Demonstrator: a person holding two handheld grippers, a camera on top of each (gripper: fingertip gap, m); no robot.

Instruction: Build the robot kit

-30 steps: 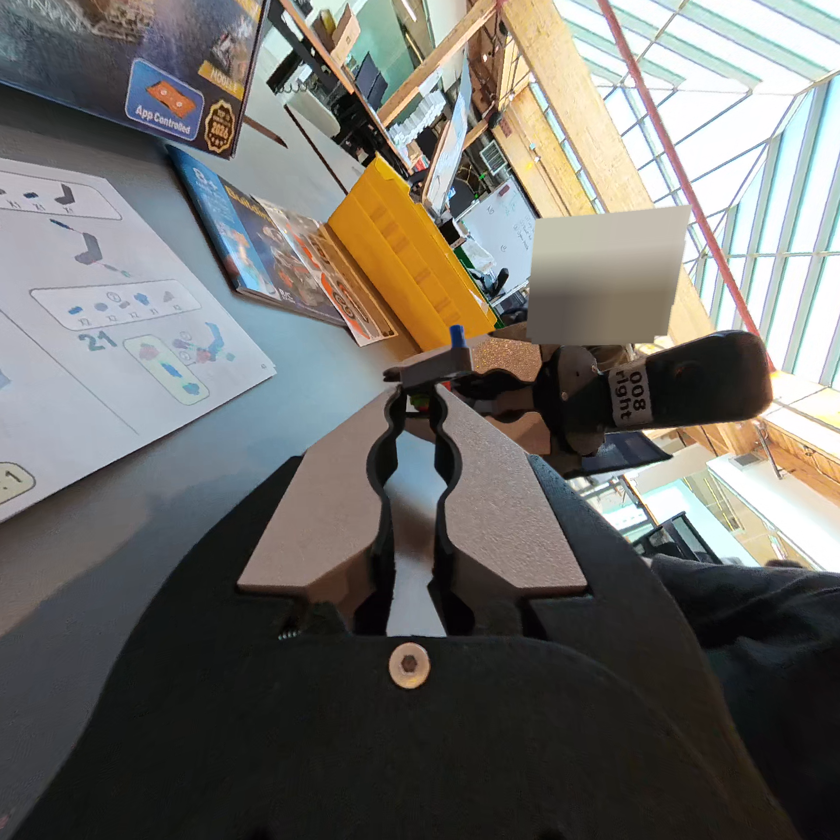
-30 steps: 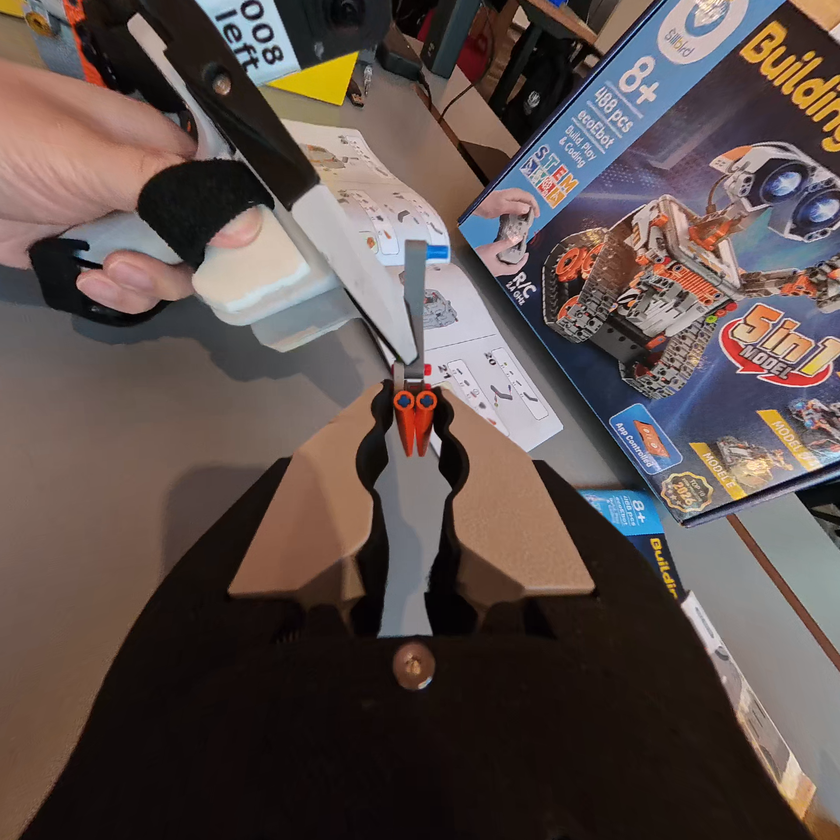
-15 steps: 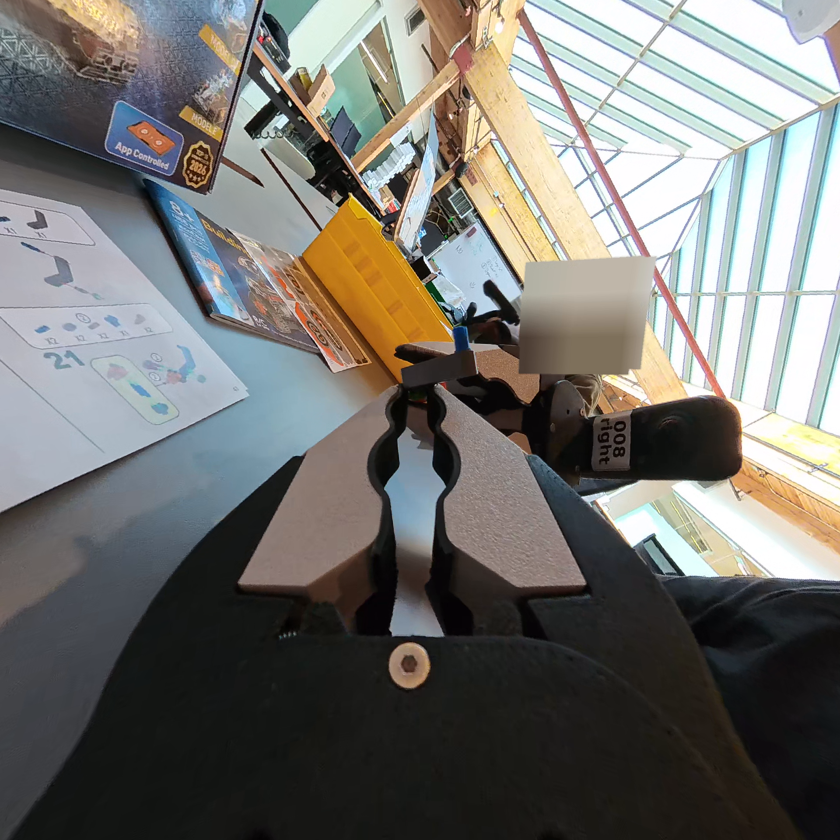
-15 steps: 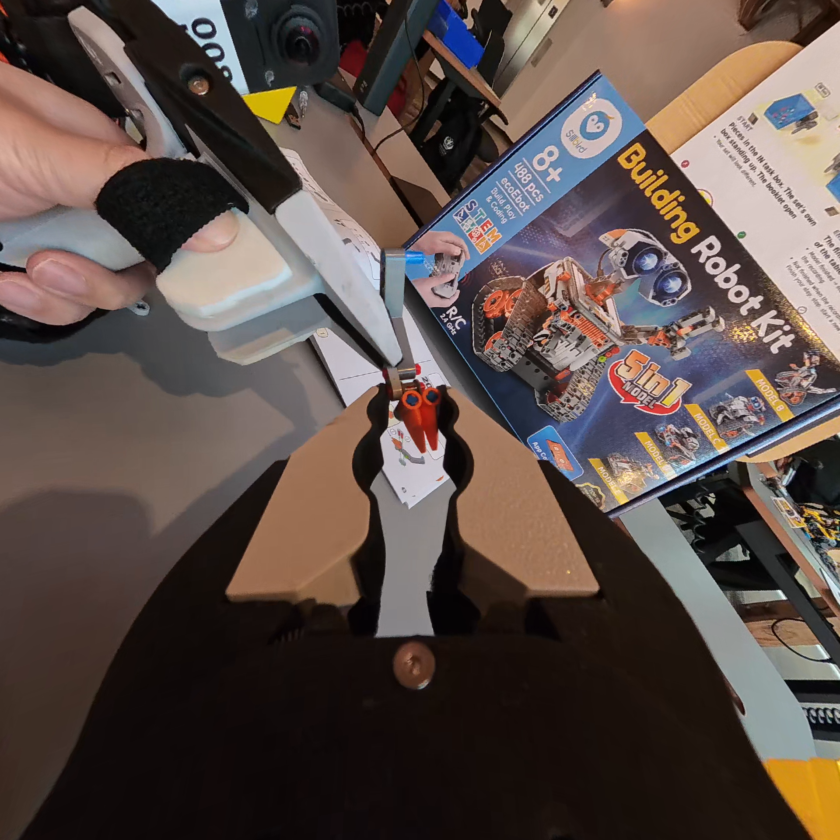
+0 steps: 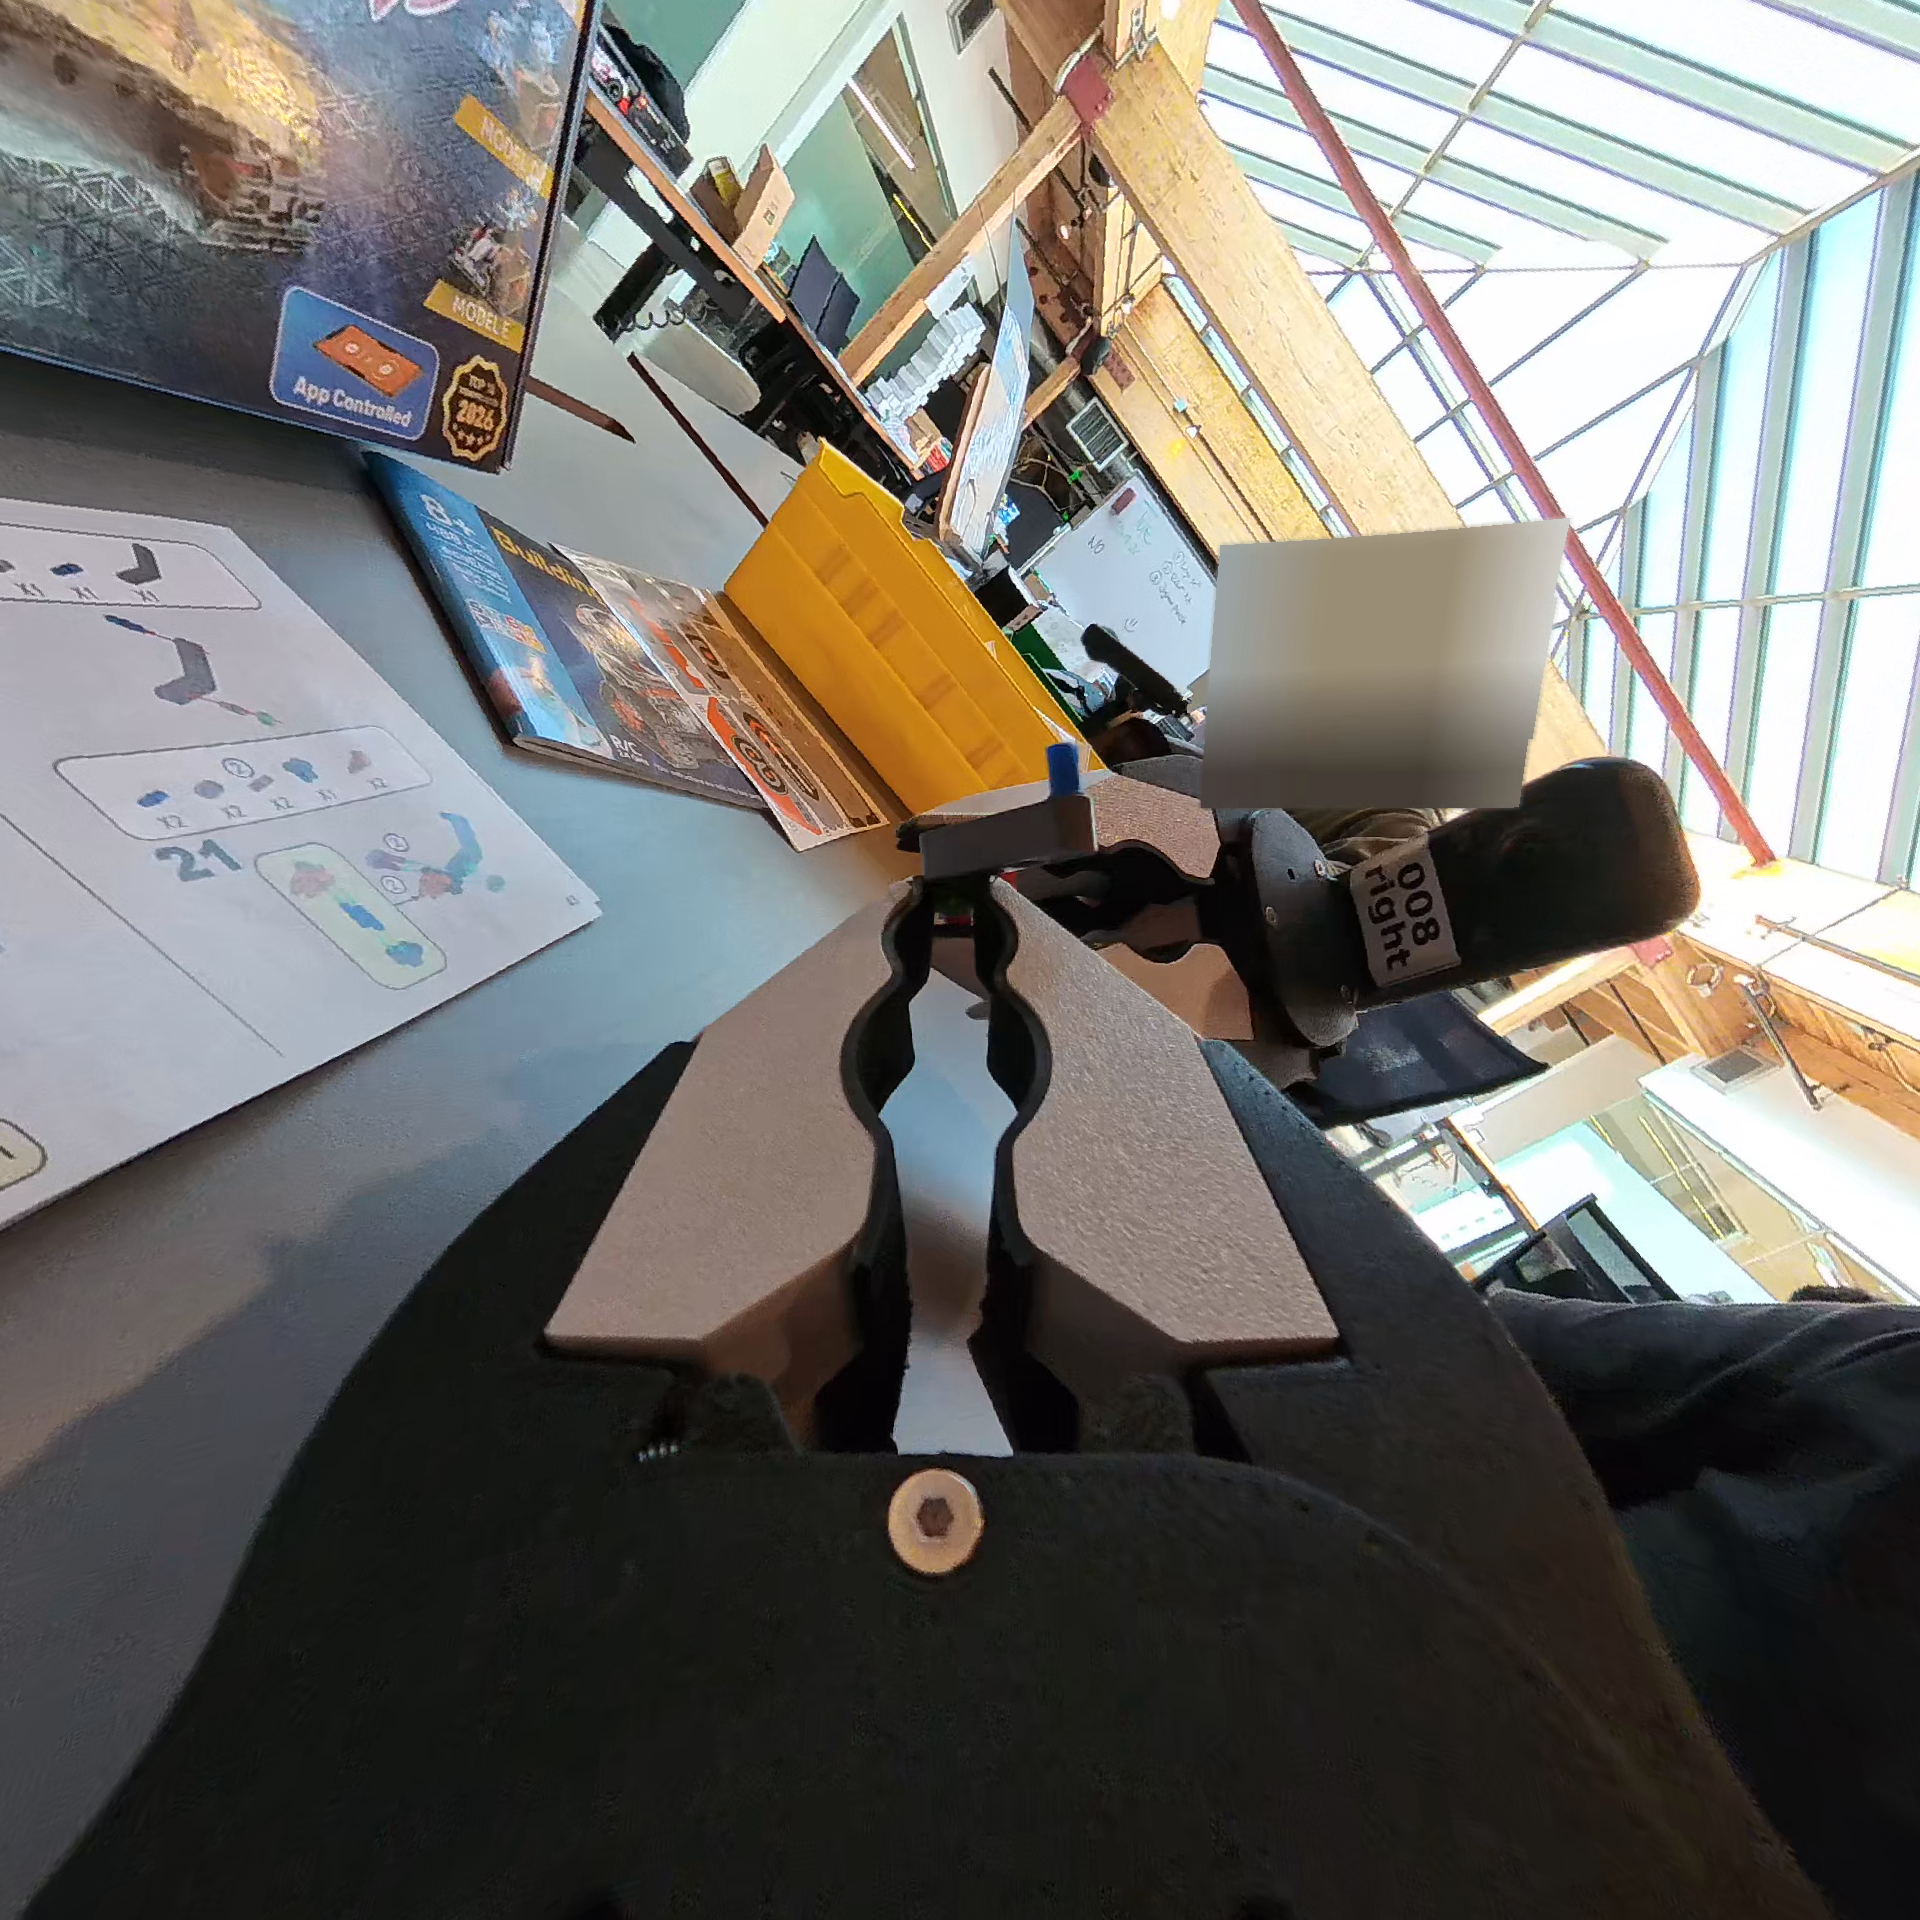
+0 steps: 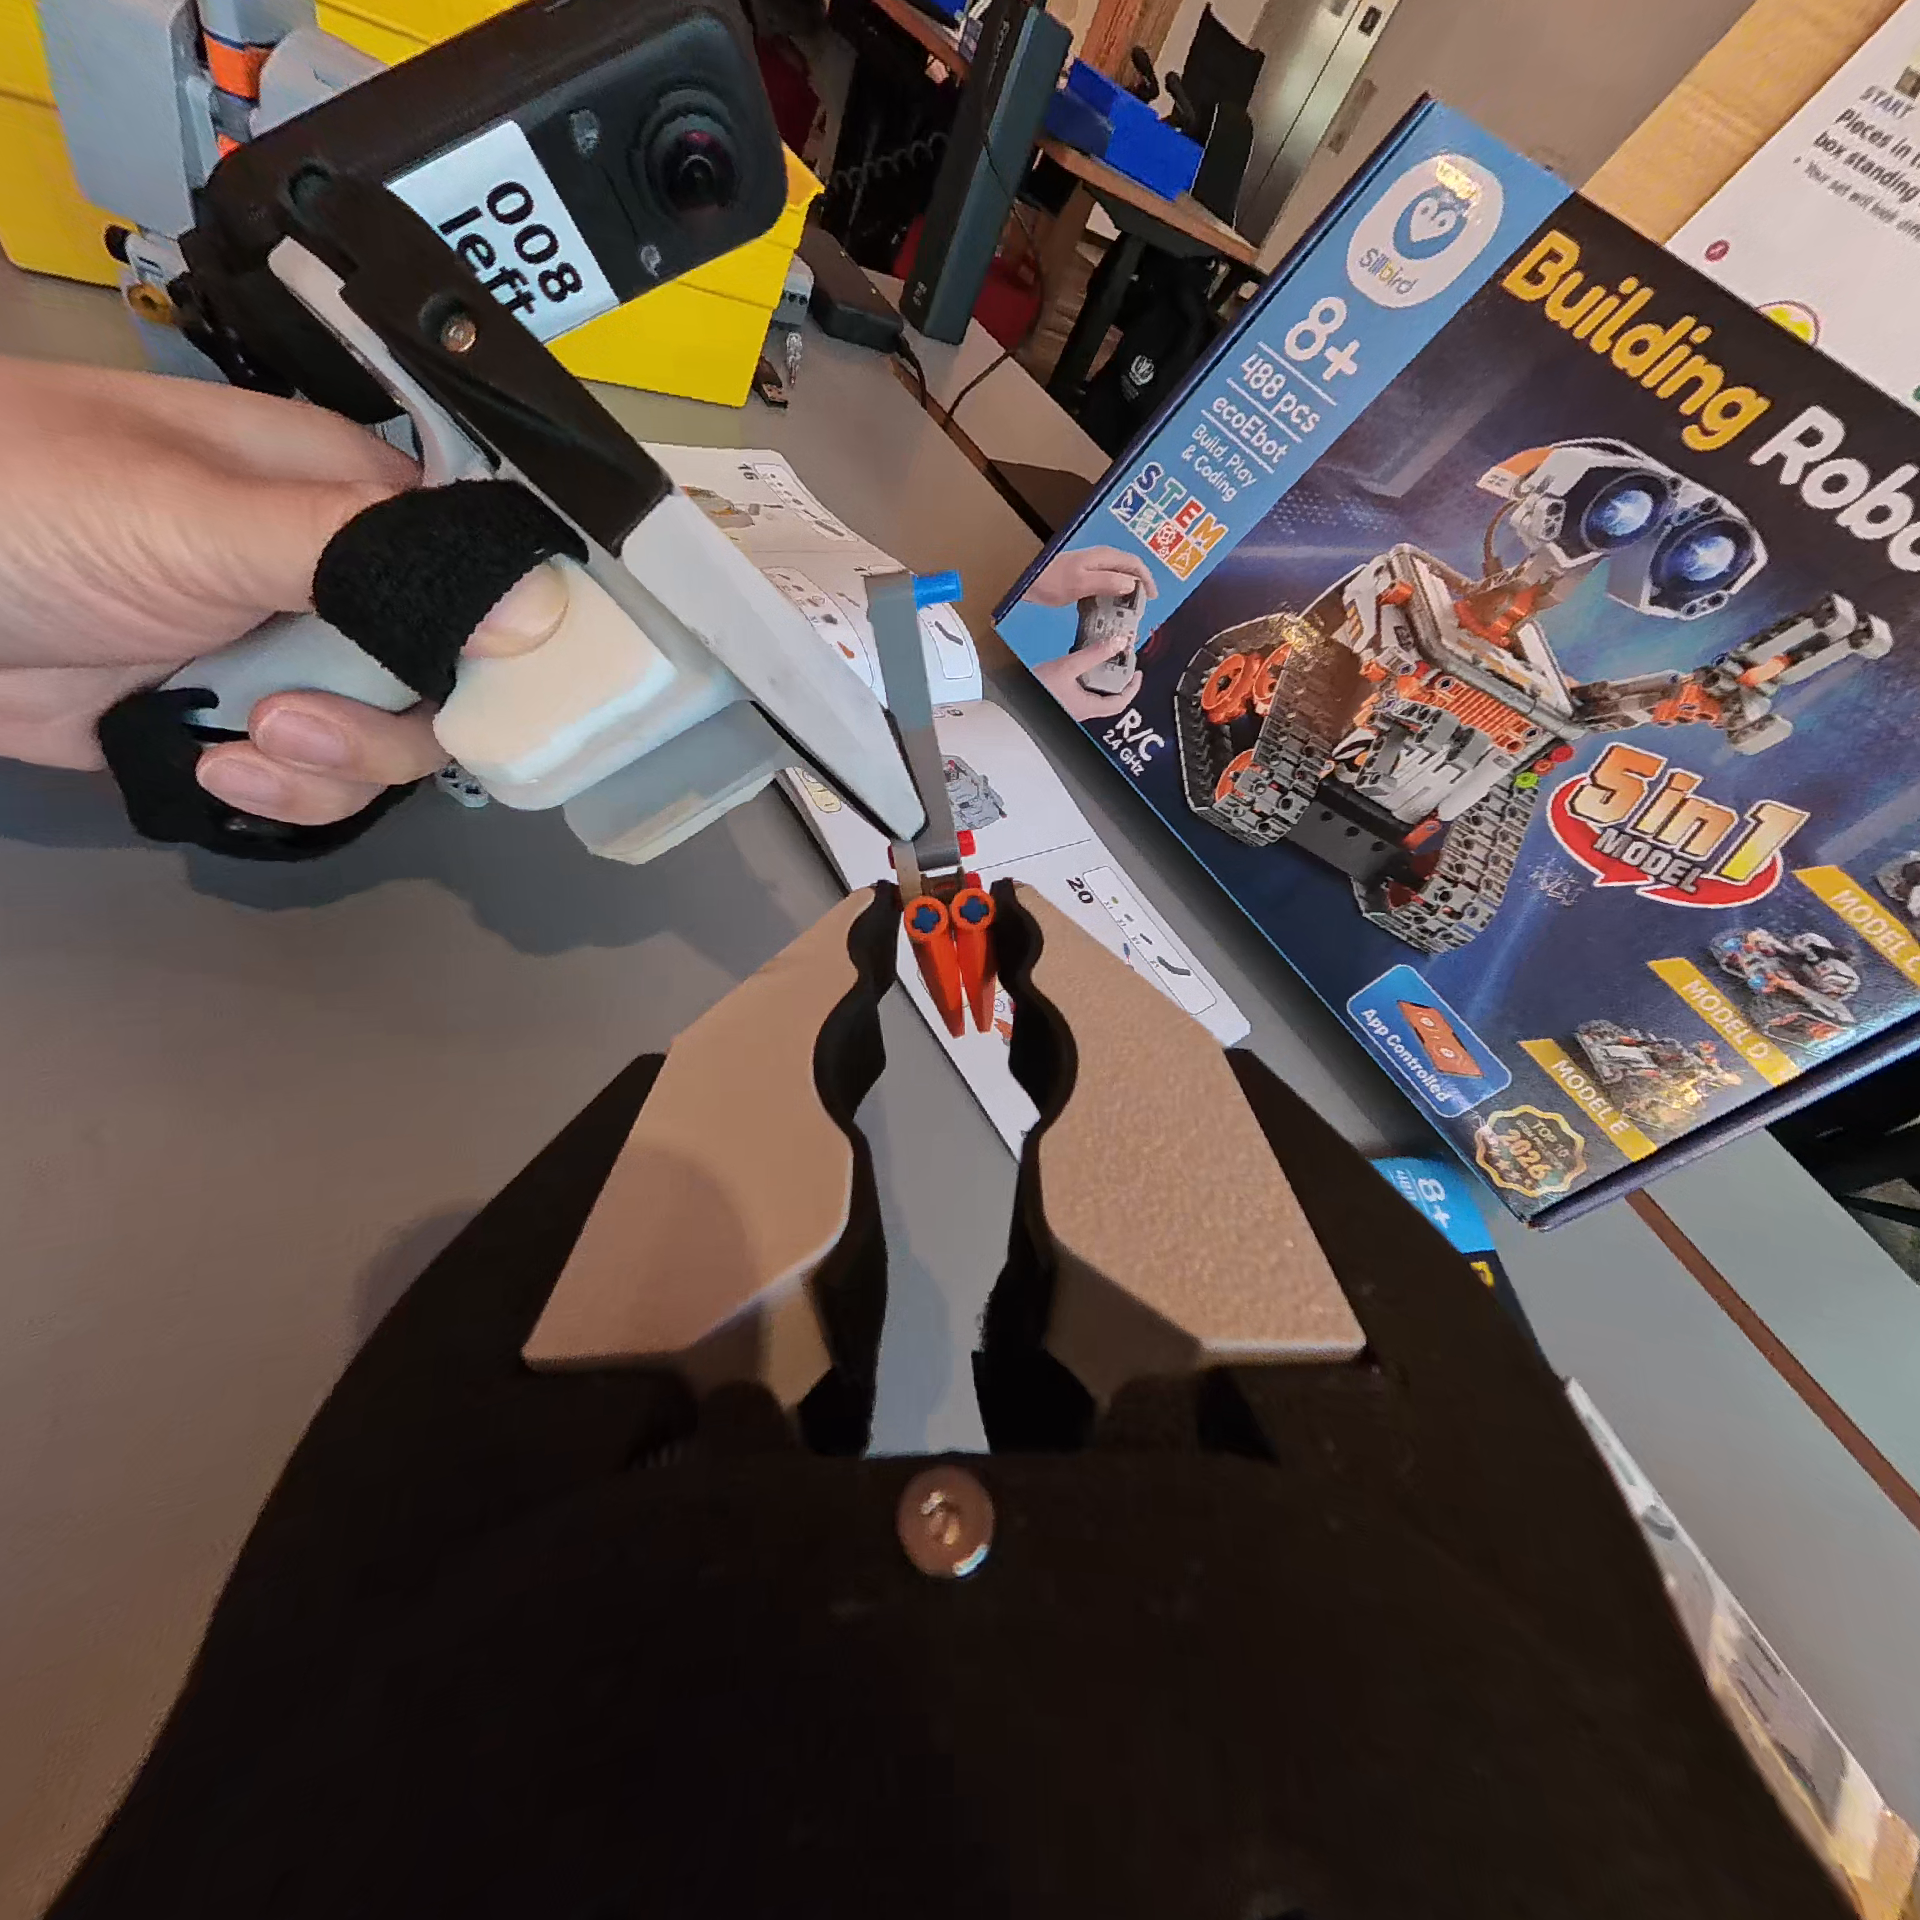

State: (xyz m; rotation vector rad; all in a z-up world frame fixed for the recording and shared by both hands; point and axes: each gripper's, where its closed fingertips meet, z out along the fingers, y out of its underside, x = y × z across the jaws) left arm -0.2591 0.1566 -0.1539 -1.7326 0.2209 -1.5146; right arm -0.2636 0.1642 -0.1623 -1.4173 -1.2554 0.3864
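My right tool [image 6: 940,914] clenches twin orange plastic pegs [image 6: 956,966]; left tool [image 5: 951,902] seemingly grips the attached grey plastic beam [image 5: 1003,831] above the surface [image 6: 312,1039]

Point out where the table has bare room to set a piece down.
Bare grey table lies left of the booklet, below the hand. Crowded to the right: kit box, manual and yellow bin. Both grippers meet on the small assembly.
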